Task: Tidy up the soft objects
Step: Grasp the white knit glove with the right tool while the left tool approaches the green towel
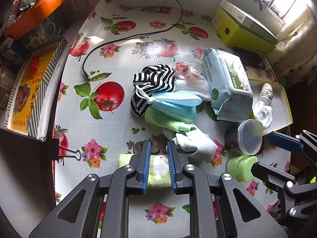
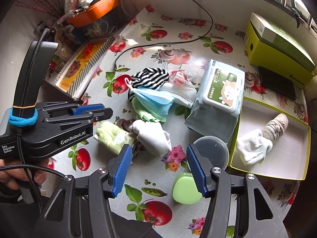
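Observation:
A pile of soft things lies mid-table: a striped cloth, blue face masks, a green cloth, a white towel and a white sock. My left gripper is open just above a folded pale green towel, its jaws either side of it, apart from it. It also shows in the right wrist view. My right gripper is open and empty over the table, next to the white sock. The open box holds a white sock and a rolled sock.
A wipes pack leans by the pile. A round plastic tub and a green case sit near my right gripper. A green shoebox, a black cable and an orange tray stand around the edges.

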A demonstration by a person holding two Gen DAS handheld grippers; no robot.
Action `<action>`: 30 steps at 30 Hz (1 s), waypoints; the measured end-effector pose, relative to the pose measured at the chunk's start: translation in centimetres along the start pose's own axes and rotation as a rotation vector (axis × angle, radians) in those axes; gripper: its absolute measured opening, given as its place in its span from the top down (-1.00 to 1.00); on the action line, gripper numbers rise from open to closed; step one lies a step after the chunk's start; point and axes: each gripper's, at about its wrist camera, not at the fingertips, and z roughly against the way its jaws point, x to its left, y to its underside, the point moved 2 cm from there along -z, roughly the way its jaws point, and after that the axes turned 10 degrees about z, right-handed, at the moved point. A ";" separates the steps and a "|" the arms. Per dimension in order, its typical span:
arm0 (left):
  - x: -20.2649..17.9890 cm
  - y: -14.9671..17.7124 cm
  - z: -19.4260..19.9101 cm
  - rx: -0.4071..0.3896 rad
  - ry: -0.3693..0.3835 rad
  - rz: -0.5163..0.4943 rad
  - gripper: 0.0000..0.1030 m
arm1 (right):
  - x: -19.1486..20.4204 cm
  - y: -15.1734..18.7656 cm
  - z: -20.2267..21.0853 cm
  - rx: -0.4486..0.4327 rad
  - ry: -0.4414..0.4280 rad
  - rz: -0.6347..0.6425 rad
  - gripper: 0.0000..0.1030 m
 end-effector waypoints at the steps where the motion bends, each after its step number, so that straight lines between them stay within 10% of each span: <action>1: 0.3 0.1 -0.2 0.004 0.000 0.006 0.65 | 0.1 0.0 -0.2 0.005 -0.002 0.004 -0.11; 30: 8.1 3.5 -4.0 0.161 0.108 0.272 0.46 | 1.9 -2.4 -12.0 0.235 -0.028 0.169 -0.07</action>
